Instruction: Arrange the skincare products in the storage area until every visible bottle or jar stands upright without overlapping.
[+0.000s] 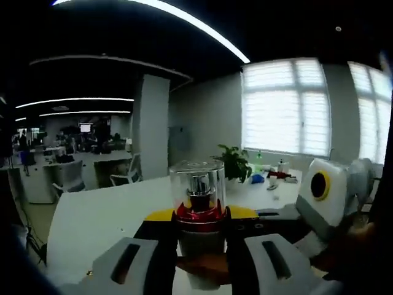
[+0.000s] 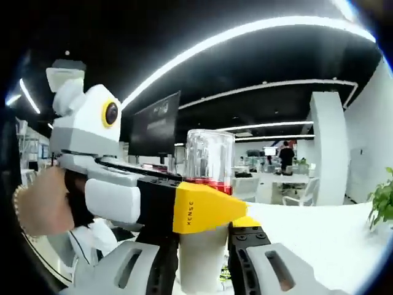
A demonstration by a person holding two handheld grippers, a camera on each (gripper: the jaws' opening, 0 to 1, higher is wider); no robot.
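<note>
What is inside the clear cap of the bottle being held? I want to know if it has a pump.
Through the clear cap a silver pump-like head shows above a red collar. The white bottle below sits between the left hand-held gripper's jaws; its contents cannot be seen.

Lighting: dim interior, dark ceiling crossed by bright linear ceiling strips [image 1: 196, 24]; daylight through blinded windows [image 1: 285, 107], blown out to white. Worktop [image 1: 104, 215] pale, evenly lit, faint shadows. Glare on clear bottle cap [image 2: 209, 153]. Quality: strong fisheye bending at edges; slight softness throughout; foreground claw [image 1: 199, 261] dark and blurred.
</note>
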